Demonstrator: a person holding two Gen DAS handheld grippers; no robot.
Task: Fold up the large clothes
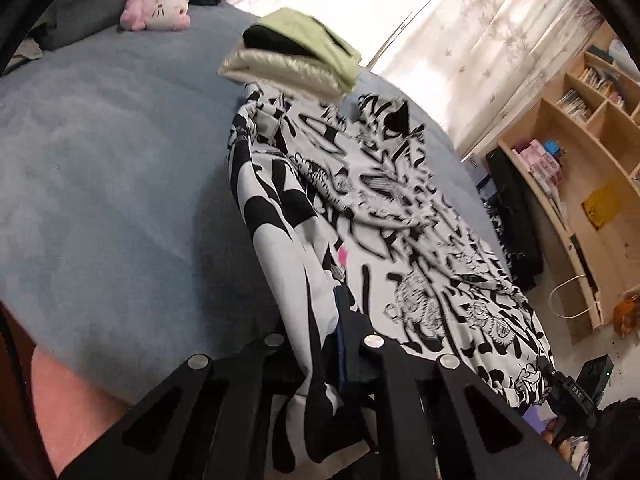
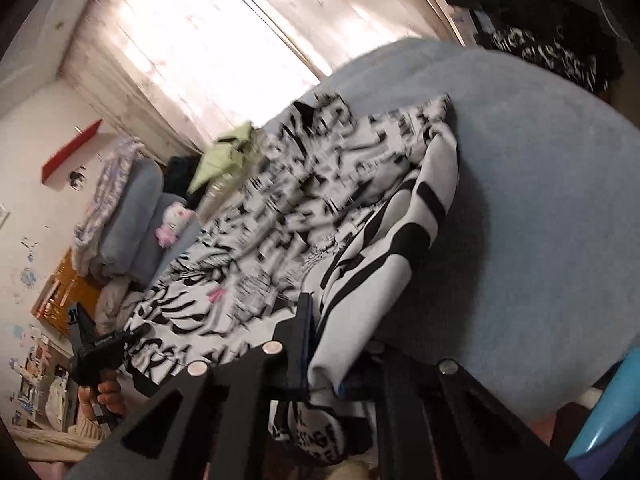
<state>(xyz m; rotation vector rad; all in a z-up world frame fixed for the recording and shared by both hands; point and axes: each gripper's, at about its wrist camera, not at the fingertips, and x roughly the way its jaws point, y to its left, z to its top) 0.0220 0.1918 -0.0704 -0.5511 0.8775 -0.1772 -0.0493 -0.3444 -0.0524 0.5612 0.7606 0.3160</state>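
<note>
While both tools grip the near hem: the fold is only at its start, with the garment pinched at two corners and most of it lying on the bed.
Garment: the black-and-white printed garment [image 1: 400, 216] is spread lengthwise over the blue bed [image 1: 112, 168], its far end touching or just under the folded stack [image 1: 292, 52], its near edge gathered into the tools.
Left tool: the left tool [image 1: 324, 360] is clamped on a bunched fold of the printed cloth, which hangs slack below the fingers.
Right tool: the right tool [image 2: 320, 360] is likewise closed on the cloth at the other near corner; in the left wrist view it shows at the lower right, held by a hand [image 1: 560, 436].
Step in hand: I judge this to be raising the near hem off the bed.
Next move: carry both corners together towards the far end, kept level and taut, so the hem lands square.
Edges: the side edge by each tool is rolled and wrinkled, and the middle is rumpled, so it may fold unevenly.
Open room: wide bare bed lies to the garment's left; on the right the bed ends near a shelf unit [image 1: 580, 148].
Obstacles: the folded stack crowds the far end, and a plush toy [image 1: 158, 10] sits well apart by the pillows.
</note>
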